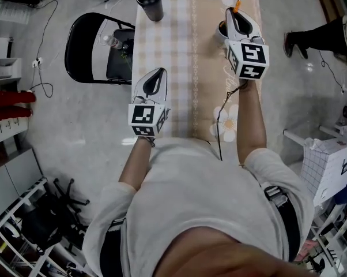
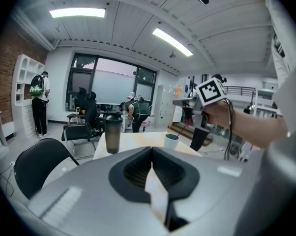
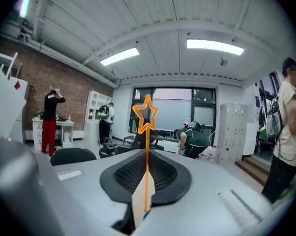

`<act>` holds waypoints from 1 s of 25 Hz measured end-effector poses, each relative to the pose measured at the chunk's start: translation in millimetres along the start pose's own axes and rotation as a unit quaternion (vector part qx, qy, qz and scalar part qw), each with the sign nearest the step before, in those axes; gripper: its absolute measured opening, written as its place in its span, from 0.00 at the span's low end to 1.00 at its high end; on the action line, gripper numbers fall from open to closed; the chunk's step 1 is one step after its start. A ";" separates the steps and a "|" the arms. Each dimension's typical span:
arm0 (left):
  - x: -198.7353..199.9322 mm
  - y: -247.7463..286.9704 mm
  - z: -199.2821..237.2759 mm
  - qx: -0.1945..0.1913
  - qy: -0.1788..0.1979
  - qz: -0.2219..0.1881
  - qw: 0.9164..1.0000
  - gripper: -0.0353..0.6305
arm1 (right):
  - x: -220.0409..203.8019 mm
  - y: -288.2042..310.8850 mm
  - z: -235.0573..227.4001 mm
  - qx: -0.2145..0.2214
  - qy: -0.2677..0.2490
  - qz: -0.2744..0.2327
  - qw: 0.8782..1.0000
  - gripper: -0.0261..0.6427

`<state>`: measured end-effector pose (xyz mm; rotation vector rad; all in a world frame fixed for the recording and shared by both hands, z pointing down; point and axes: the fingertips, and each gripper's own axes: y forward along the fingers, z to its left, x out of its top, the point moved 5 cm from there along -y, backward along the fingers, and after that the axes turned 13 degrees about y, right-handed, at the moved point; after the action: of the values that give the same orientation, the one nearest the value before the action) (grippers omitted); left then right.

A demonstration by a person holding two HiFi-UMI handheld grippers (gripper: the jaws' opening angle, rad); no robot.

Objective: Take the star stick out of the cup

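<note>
The worktop (image 1: 173,68) is a narrow, cloth-covered table running up the centre of the head view, with a dark bottle (image 1: 150,3) at its upper left end. We find the cup (image 1: 222,29) at upper right, partly under the right gripper (image 1: 234,13).

That gripper's jaws are closed on the star stick (image 3: 146,132). The left gripper (image 1: 156,77), lower left of centre, has its jaws closed on nothing.

**Risks:**
- The stick is thin and pinched along its shaft. We judge it could swivel or slide between the pads if the hand rolls.
- In the left gripper view a fine line slants down towards the cup, so the plain end may not be clear of the rim. It could snag there and tip the cup.

**Orientation:** In the right gripper view the long axis runs straight up the frame along the jaw seam. The star is uppermost, beyond the tips.
</note>
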<state>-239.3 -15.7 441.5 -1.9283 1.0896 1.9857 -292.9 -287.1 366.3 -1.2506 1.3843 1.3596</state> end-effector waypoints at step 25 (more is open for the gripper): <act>-32.9 42.4 -44.7 -0.054 -0.006 0.030 0.998 0.06 | -157.3 -37.0 53.7 0.088 -0.002 0.237 0.967 0.06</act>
<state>-223.3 -60.9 492.4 -1.9539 1.0719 2.1267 -233.0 -214.2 508.1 -0.8261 1.8366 1.5058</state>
